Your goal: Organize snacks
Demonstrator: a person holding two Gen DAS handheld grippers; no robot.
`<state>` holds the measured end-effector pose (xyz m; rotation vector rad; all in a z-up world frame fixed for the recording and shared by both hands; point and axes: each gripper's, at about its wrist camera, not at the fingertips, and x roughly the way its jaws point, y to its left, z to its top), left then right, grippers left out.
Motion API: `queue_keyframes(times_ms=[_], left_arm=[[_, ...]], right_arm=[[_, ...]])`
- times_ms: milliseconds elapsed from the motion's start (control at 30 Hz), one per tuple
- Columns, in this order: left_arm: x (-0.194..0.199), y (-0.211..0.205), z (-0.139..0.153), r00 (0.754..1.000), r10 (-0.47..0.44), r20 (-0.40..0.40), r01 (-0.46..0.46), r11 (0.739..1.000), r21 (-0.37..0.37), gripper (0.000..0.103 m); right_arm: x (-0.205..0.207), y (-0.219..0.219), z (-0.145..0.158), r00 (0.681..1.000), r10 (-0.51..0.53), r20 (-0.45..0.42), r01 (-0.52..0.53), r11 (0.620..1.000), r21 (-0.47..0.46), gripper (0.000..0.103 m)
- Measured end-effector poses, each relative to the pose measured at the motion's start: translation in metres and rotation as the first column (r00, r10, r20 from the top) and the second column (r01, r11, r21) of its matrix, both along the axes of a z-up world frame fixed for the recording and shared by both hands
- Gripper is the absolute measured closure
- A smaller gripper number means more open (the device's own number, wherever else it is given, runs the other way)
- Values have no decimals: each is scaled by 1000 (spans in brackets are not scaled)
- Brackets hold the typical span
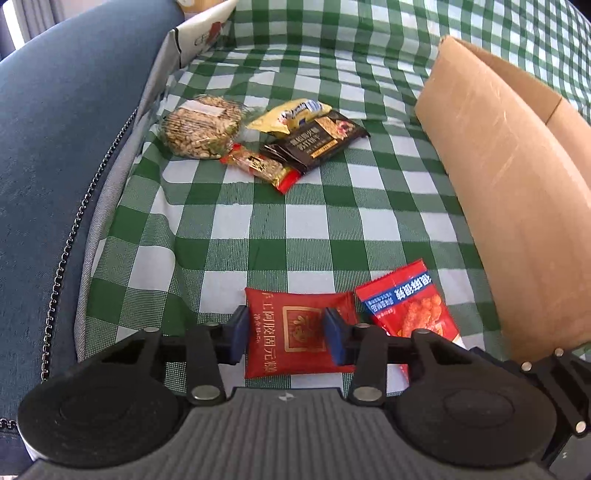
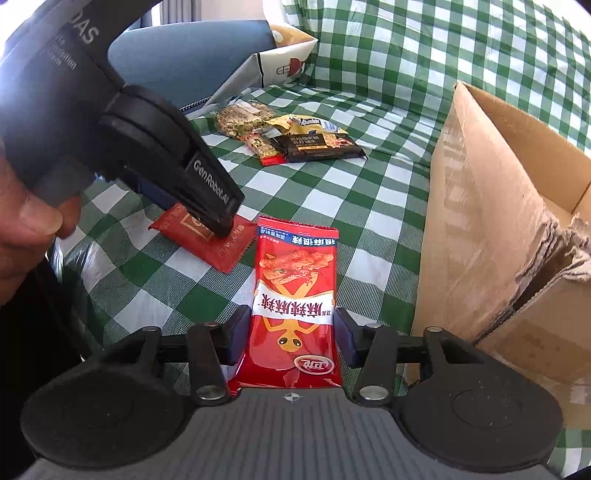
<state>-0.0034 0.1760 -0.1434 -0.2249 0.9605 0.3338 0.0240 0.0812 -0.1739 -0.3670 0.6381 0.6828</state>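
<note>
A dark red square snack packet [image 1: 295,332] lies on the green checked cloth between the fingers of my left gripper [image 1: 284,334]; the jaws are open around it, the right pad over its edge. It also shows in the right wrist view [image 2: 221,247] under the left gripper's tip. A long red spicy-snack packet [image 2: 295,295] lies between the open jaws of my right gripper [image 2: 291,338], and shows in the left view [image 1: 410,306]. Further off is a pile: a round seed cake [image 1: 201,125], a yellow packet [image 1: 291,114], a black packet [image 1: 317,142], a red-ended bar [image 1: 258,166].
An open cardboard box [image 1: 498,177] stands on the right, its near wall torn in the right wrist view [image 2: 491,229]. A blue cushion [image 1: 55,147] with a bead chain bounds the left. A white printed bag [image 1: 203,33] lies at the back.
</note>
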Motion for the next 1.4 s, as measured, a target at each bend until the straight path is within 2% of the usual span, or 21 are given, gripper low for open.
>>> queue_keyframes(times_ms=[33, 367, 533, 733, 1233, 1400], left_arm=[[-1, 1, 1, 1000, 5, 9, -5, 1000, 0, 67], [-11, 8, 13, 993, 43, 106, -39, 998, -42, 89], [-18, 6, 19, 985, 46, 166, -39, 998, -46, 93], [-26, 13, 26, 967, 82, 241, -63, 994, -88, 96], [-44, 22, 38, 923, 132, 362, -83, 986, -148, 97], [-46, 22, 41, 917, 136, 375, -82, 984, -155, 97]], right_arm=[[0, 0, 0, 1000, 1, 3, -1, 1000, 1, 54], [-2, -5, 10, 999, -23, 42, 21, 999, 49, 56], [-2, -5, 10, 999, -25, 43, 23, 998, 52, 56], [-1, -5, 11, 999, -27, 41, 24, 998, 56, 56], [-3, -6, 11, 998, -31, 51, 27, 997, 76, 56], [-4, -7, 13, 998, -28, 62, 22, 996, 88, 57]])
